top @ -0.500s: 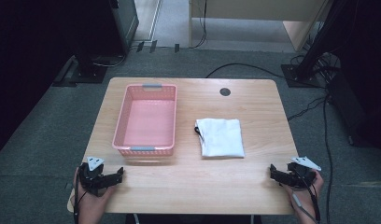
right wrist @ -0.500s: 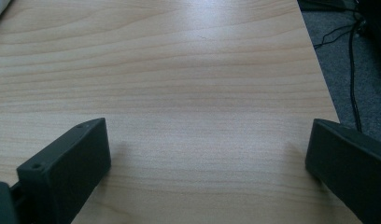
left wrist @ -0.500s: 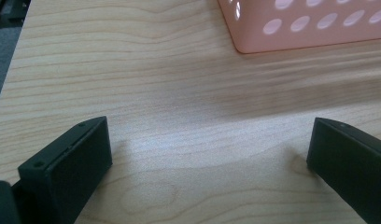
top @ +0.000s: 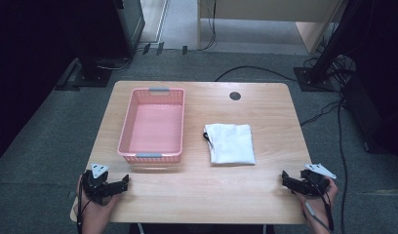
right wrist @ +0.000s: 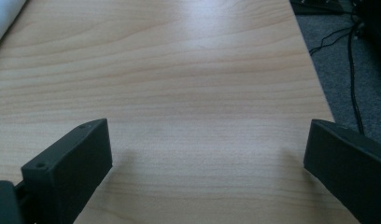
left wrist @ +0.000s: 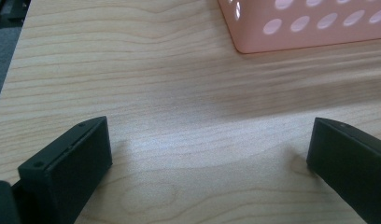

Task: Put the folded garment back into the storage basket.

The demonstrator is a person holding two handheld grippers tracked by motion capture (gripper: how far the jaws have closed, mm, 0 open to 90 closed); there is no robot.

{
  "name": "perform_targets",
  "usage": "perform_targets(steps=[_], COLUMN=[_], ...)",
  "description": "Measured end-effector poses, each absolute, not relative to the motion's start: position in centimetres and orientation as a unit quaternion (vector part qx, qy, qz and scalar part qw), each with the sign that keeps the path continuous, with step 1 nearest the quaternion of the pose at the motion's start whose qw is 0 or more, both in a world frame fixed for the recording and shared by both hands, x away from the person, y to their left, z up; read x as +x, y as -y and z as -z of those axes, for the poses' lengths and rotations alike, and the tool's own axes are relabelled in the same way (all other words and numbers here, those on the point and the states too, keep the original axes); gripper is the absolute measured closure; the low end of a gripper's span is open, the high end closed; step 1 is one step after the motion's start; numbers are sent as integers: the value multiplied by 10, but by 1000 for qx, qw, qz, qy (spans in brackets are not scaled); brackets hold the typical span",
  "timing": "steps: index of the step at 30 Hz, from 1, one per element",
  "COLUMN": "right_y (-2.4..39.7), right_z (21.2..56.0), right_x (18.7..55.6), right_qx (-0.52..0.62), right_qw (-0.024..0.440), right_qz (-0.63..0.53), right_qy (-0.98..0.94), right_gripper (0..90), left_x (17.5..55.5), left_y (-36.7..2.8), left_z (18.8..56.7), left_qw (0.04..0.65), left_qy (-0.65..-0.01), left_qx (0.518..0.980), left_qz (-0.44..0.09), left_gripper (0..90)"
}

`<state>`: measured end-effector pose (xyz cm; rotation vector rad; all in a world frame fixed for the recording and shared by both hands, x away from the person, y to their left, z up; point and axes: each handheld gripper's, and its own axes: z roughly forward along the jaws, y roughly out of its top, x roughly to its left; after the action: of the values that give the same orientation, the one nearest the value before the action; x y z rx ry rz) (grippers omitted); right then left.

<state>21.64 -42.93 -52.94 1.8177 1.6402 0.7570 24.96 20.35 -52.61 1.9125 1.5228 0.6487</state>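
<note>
On the near edge of the wooden table [top: 197,195]: both grippers are being rested, one at each corner, with nothing being held.
Left gripper [top: 120,184]: it is being held at the near-left corner, just short of the pink basket; in the left gripper view its jaws are standing wide apart over bare wood, with a corner of the basket [left wrist: 310,23] showing ahead.
Right gripper [top: 287,178]: it is being held at the near-right corner; in the right gripper view its jaws are likewise spread wide, with only wood between them and an edge of the white cloth [right wrist: 4,16] showing at the far left.
Folded white cloth [top: 230,143]: it is lying flat near the middle of the table, right of the basket and apart from it, well clear of both grippers; a small dark loop or tag is showing at its left edge.
Pink perforated basket [top: 133,124]: it is standing upright and empty on the left half of the table.
Step in hand: judged from this layout, the work is being started, and no approach to the cloth is yet being made.
Next move: the right gripper is probably being called on to travel forward and leftward to the cloth's near edge, jaws kept spread, then lowered so that all folded layers are being pinched together before the lift toward the basket.
</note>
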Motion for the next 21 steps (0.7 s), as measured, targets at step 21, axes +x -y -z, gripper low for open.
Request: perform_targets(steps=[21], right_y=[419], right_z=[506], right_x=[228], right_qx=[675], right_qw=[286], right_qz=[-307], right_qy=[-607], right_gripper=[12], left_x=[250], left_y=[-203], left_z=[526], left_qw=[301], left_qy=[-574], left_qx=[721], left_qz=[-245], left_gripper=[0])
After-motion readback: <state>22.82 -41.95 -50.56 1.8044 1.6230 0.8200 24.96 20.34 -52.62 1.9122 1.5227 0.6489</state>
